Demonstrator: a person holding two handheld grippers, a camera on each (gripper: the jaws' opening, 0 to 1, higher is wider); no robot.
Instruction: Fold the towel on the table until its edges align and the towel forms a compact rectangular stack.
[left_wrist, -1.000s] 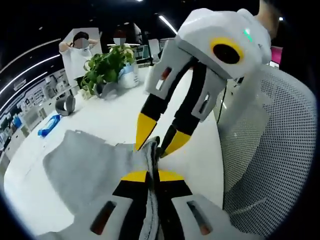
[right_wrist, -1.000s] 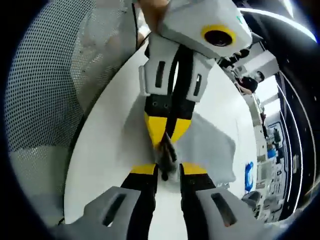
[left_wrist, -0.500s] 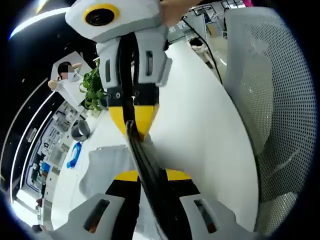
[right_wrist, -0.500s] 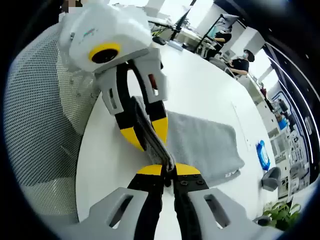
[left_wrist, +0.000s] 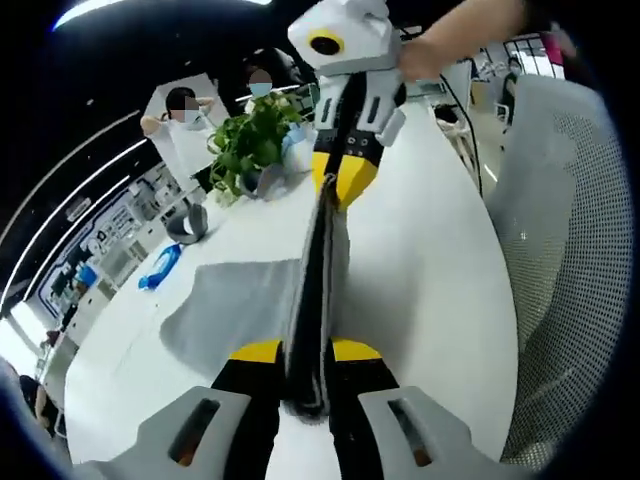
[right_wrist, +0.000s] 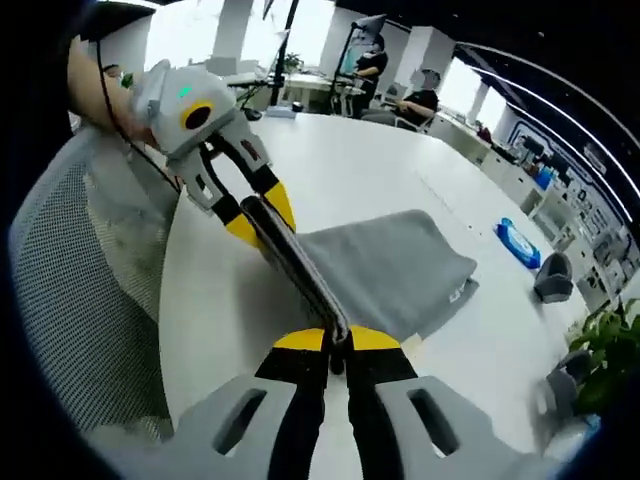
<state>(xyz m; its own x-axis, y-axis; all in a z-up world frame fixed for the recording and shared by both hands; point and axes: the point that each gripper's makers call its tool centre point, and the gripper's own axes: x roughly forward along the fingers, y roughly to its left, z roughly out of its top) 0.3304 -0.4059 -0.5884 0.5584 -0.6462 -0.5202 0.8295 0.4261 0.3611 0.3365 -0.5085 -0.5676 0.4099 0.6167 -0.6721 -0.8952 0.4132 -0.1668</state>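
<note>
1. In the left gripper view, the left gripper (left_wrist: 305, 352) has its yellow-tipped jaws pinched tight on an edge of the grey towel (left_wrist: 235, 305). The edge runs taut from those jaws straight up the picture to the right gripper (left_wrist: 338, 183), which is clamped on the other end of it, with a person's hand (left_wrist: 425, 55) behind it.
2. The rest of the towel hangs down from that stretched edge and spreads out on the white table (left_wrist: 420, 260), to the left of the line between the two grippers.
3. Farther off on the table stand a green plant (left_wrist: 250, 140), a grey roll (left_wrist: 188, 222) and a blue item (left_wrist: 160, 268) — all well apart from the towel. A mesh chair (left_wrist: 565, 250) stands at the table's right edge, and people are at the far side of the room.
4. In the right gripper view, the right gripper (right_wrist: 337, 348) is closed on the same towel (right_wrist: 390, 270) edge — the strip runs up and left to the left gripper (right_wrist: 255, 215), whose jaws are pressed on it too.
5. Here the towel lies in a folded, doubled sheet on the table (right_wrist: 360, 175), to the right of the stretched edge. The blue item (right_wrist: 518, 243) lies beyond it, near the grey roll (right_wrist: 553, 278), and the mesh chair (right_wrist: 85, 270) is on the left.
</note>
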